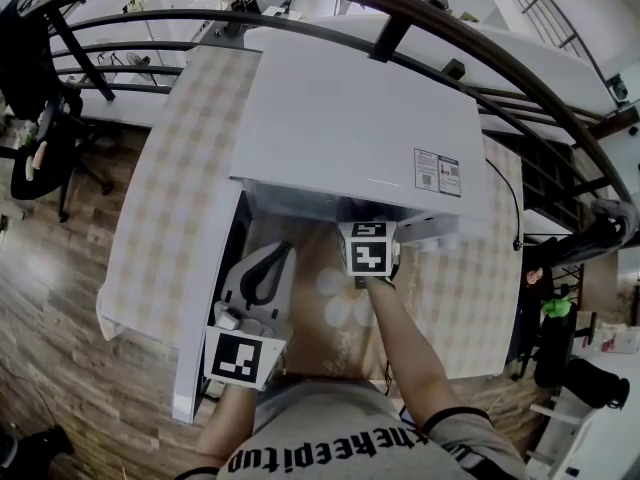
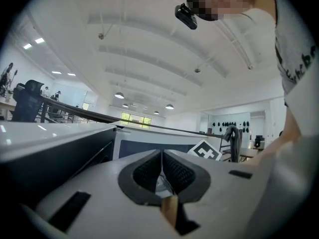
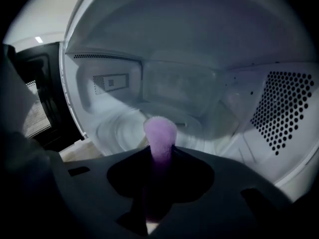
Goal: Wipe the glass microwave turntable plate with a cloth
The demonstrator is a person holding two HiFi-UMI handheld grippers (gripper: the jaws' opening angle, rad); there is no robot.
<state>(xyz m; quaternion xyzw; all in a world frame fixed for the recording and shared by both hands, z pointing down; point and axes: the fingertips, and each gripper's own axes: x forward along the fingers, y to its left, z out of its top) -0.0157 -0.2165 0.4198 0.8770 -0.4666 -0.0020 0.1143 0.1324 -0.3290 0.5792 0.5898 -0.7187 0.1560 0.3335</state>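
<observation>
The right tongs (image 3: 160, 156) pinch a purple cloth (image 3: 160, 133) inside the microwave (image 1: 360, 118). The glass plate (image 3: 117, 129) lies on the microwave's floor, just beyond the cloth toward 11 o'clock. The left tongs (image 2: 161, 164) are pressed together, outside at the microwave's 7 o'clock.

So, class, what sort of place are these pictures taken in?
Probably an open-plan office or lab hall: the microwave sits on a cloth-covered table, an office chair stands nearby, and ceiling lamps hang high overhead.

A big open lab hall — ceiling lights (image 2: 118, 95), steel railing (image 1: 388, 36), office chair (image 1: 40, 153), wood floor (image 1: 60, 298).
</observation>
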